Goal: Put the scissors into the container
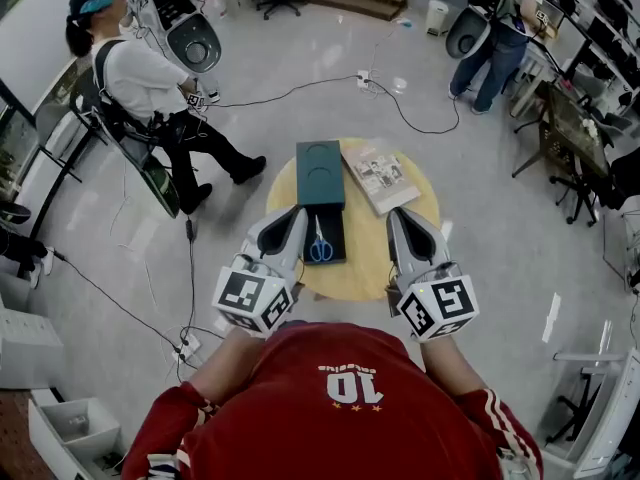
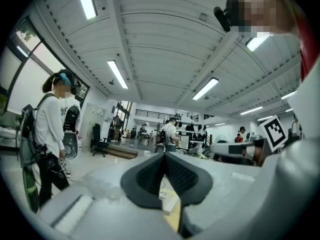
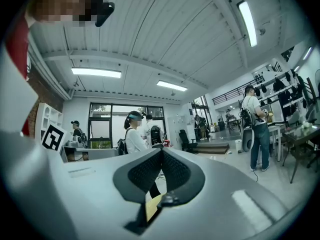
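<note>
The scissors (image 1: 320, 242) already lie inside the open black container (image 1: 336, 220) on the round table (image 1: 365, 260), likely why the left gripper (image 1: 290, 215) and right gripper (image 1: 401, 216) hover either side of it, jaws pressed together on nothing.

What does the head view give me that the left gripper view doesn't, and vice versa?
Head view only: the scissors lying in the dark container on the round table, a booklet beside it. Left gripper view only: the jaws of the left gripper pressed together, nothing between them, plus ceiling lights. Both: the left gripper itself and a bystander in a white shirt.
</note>
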`<state>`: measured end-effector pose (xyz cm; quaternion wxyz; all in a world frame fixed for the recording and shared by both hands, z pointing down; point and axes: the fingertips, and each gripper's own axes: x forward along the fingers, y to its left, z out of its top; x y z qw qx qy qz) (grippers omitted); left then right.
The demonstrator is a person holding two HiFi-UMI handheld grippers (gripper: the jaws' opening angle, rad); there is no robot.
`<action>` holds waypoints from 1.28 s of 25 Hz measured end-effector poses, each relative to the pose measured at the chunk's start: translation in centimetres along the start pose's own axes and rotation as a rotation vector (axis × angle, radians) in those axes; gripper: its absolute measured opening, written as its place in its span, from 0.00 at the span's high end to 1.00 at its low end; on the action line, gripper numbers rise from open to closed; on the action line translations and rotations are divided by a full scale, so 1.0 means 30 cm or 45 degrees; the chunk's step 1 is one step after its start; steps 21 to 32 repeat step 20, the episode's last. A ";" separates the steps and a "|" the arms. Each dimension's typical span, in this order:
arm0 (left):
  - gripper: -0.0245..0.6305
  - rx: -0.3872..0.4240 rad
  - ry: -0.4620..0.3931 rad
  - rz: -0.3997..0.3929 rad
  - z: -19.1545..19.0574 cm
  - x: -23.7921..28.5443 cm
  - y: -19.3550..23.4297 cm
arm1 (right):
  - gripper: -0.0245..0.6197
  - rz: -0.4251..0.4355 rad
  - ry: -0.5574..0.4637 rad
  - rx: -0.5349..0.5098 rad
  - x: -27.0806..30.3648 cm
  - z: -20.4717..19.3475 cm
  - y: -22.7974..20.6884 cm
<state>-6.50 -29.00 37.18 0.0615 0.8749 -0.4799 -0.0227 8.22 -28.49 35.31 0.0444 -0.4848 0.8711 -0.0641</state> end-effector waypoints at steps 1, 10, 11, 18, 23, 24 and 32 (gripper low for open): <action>0.96 -0.005 -0.005 0.002 -0.004 0.000 -0.002 | 0.98 0.000 -0.002 -0.002 -0.002 -0.002 0.001; 0.96 0.007 -0.003 -0.010 -0.008 0.006 -0.021 | 0.98 -0.006 0.004 -0.020 -0.020 -0.008 0.011; 0.96 0.007 -0.001 -0.013 -0.012 0.007 -0.023 | 0.98 -0.009 0.004 -0.021 -0.023 -0.010 0.010; 0.96 0.003 0.000 -0.018 -0.010 0.013 -0.042 | 0.98 -0.009 0.009 -0.025 -0.040 -0.014 0.006; 0.96 -0.001 -0.003 -0.017 -0.012 0.017 -0.047 | 0.98 -0.008 0.009 -0.026 -0.044 -0.014 0.003; 0.96 -0.001 -0.003 -0.017 -0.012 0.017 -0.047 | 0.98 -0.008 0.009 -0.026 -0.044 -0.014 0.003; 0.96 -0.001 -0.003 -0.017 -0.012 0.017 -0.047 | 0.98 -0.008 0.009 -0.026 -0.044 -0.014 0.003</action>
